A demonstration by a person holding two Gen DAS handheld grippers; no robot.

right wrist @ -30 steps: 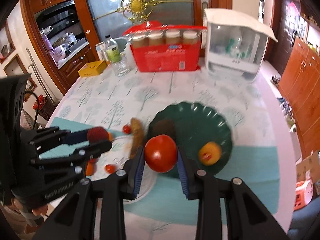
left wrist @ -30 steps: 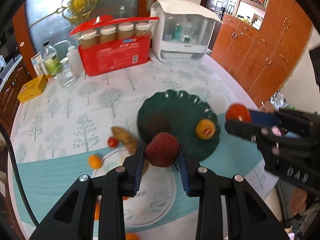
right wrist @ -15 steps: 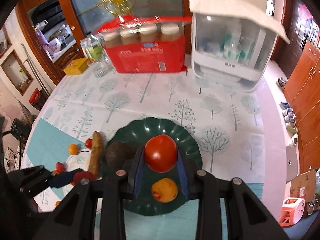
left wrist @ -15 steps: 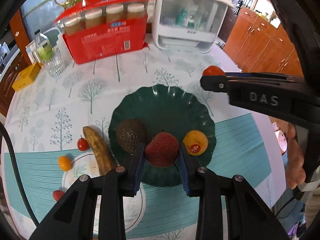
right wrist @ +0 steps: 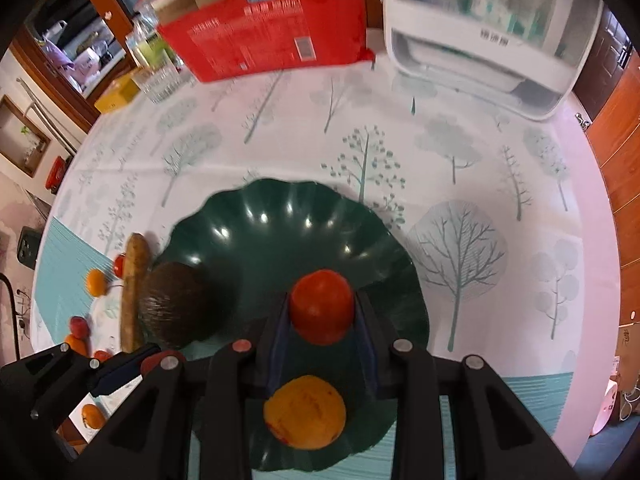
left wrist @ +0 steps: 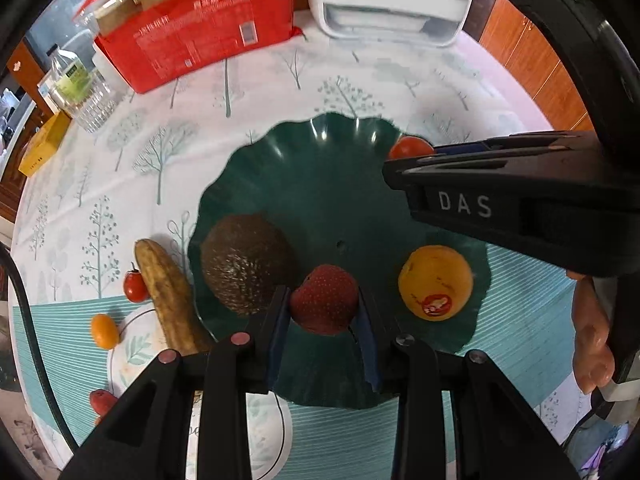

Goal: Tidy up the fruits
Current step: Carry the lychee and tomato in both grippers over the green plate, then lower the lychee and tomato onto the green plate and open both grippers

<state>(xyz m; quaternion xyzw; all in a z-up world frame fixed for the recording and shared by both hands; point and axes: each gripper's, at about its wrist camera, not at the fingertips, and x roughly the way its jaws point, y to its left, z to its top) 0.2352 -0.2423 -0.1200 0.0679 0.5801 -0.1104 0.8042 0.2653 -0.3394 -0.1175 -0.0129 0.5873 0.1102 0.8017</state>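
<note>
Red box (left wrist: 200,36) at table's far edge, white container (left wrist: 394,0) beside it. Water bottle (left wrist: 82,92) and yellow box (left wrist: 42,142) at far left edge. Tree-print tablecloth (right wrist: 460,168) covers table.

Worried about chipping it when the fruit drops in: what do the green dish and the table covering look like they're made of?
The green dish looks like glossy glass or glazed ceramic, possibly hard plastic: sharp light glints sit along its scalloped rim. The table covering looks like smooth wipeable vinyl or oilcloth, with a flat printed tree pattern and faint sheen; fabric cannot be ruled out.
</note>
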